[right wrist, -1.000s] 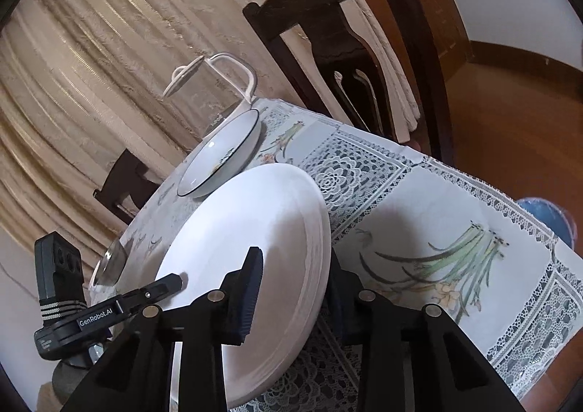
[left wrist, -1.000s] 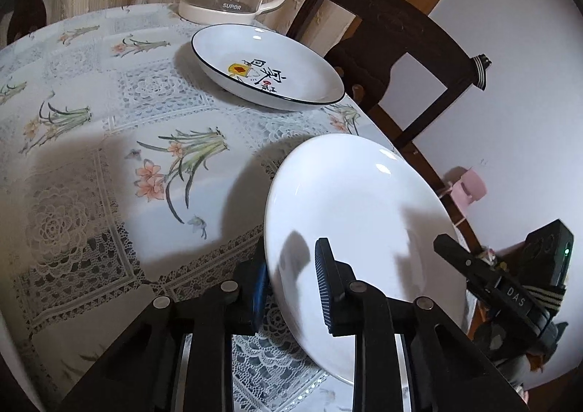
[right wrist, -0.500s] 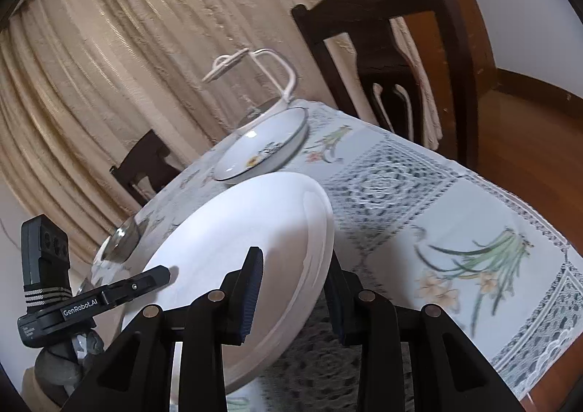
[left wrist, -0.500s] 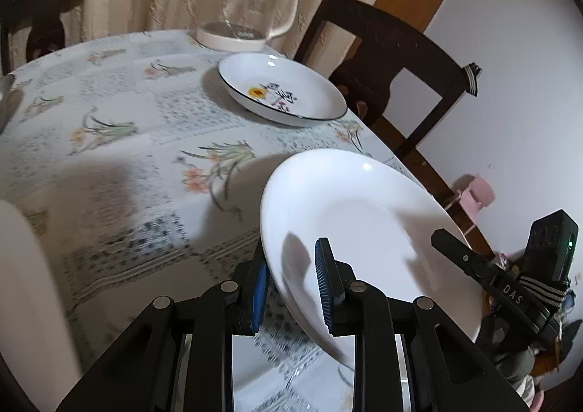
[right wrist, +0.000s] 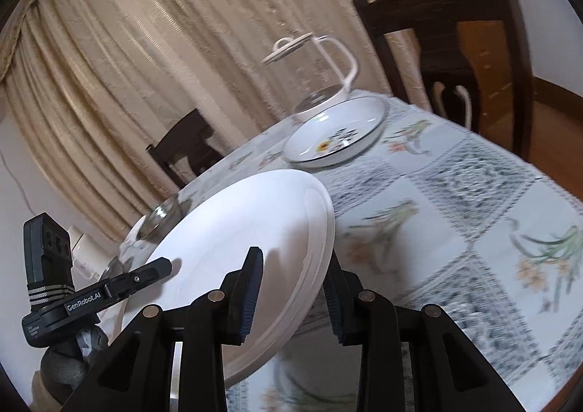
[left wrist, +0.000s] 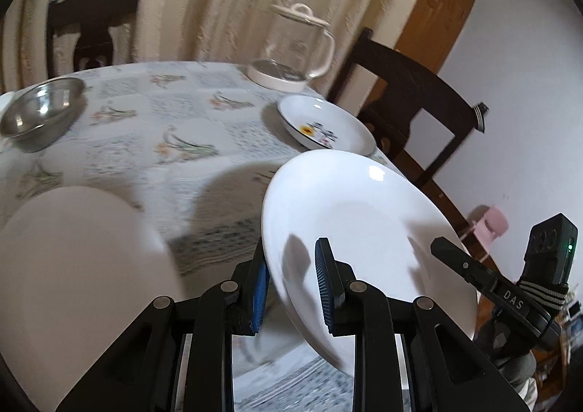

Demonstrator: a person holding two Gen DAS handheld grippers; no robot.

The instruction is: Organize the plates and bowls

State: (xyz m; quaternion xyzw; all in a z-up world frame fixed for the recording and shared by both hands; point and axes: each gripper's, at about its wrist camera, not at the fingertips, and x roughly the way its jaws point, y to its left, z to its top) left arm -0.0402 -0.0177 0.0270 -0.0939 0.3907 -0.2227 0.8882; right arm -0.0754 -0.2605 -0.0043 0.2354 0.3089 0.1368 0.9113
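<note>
My left gripper point(left wrist: 291, 248) is shut on the near rim of a glossy white plate point(left wrist: 364, 222), which it holds tilted above the table's right edge. My right gripper point(right wrist: 291, 259) is shut on the rim of a second, matte white plate point(right wrist: 237, 230), tilted, with a ridge showing along its edge. A shallow white dish with a flower print and dark rim point(left wrist: 324, 128) point(right wrist: 339, 138) rests on the tablecloth further ahead. A steel bowl point(left wrist: 40, 113) point(right wrist: 160, 215) sits at the far left, partly hidden behind the matte plate in the right wrist view.
A glass kettle with a white lid point(left wrist: 295, 51) point(right wrist: 317, 77) stands behind the flowered dish. Dark wooden chairs point(left wrist: 411, 84) point(left wrist: 91, 29) ring the round table point(left wrist: 164, 128), with curtains behind. A large blurred white round shape point(left wrist: 73, 266) fills the left wrist view's lower left.
Both grippers have lifted and pulled back with their plates still gripped. The steel bowl and far chair came into the left wrist view, and the white shape at its left grew.
</note>
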